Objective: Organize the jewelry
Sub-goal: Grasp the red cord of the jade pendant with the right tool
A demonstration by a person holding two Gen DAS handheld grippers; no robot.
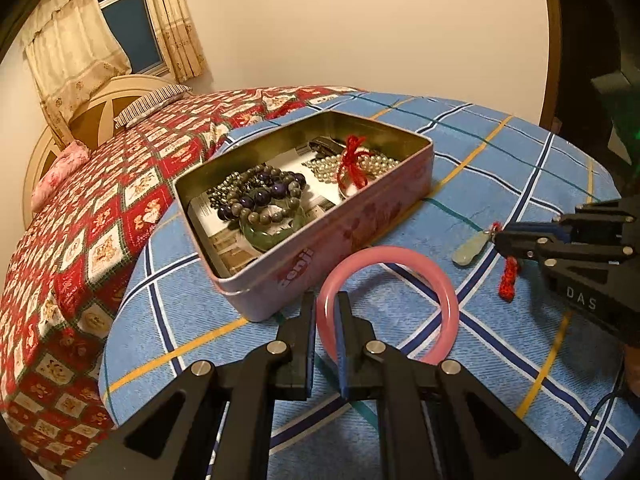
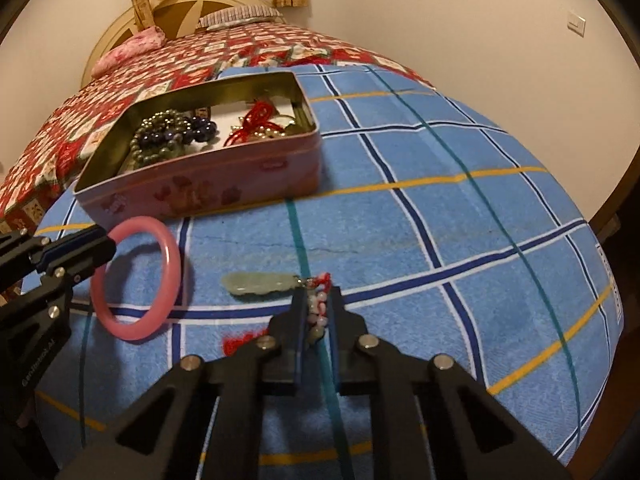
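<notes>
Mostly done: the pink tin (image 1: 344, 236) already held the dark bead bracelets (image 1: 264, 196), a green bangle (image 1: 272, 232), a pearl strand (image 1: 352, 166) and a red cord (image 1: 352, 160). The tin sat toward the far side of the blue plaid blanket (image 1: 500, 168) on the bed.

Two pieces were still outside, both on the blanket in front of the tin.
- Pink bangle (image 1: 400, 264): the left gripper (image 1: 326, 308) had its fingers pinching the rim, and the ring stood tilted up just beside the tin's near wall.
- Jade pendant (image 2: 260, 283) with the red knotted cord (image 2: 320, 308): it lay flat to the right of the bangle. The right gripper (image 2: 316, 300) had its fingers drawn in around the beaded cord; looked like they pinched it, not fully certain.

Judged left: carry both into the tin. No lid was in view.
</notes>
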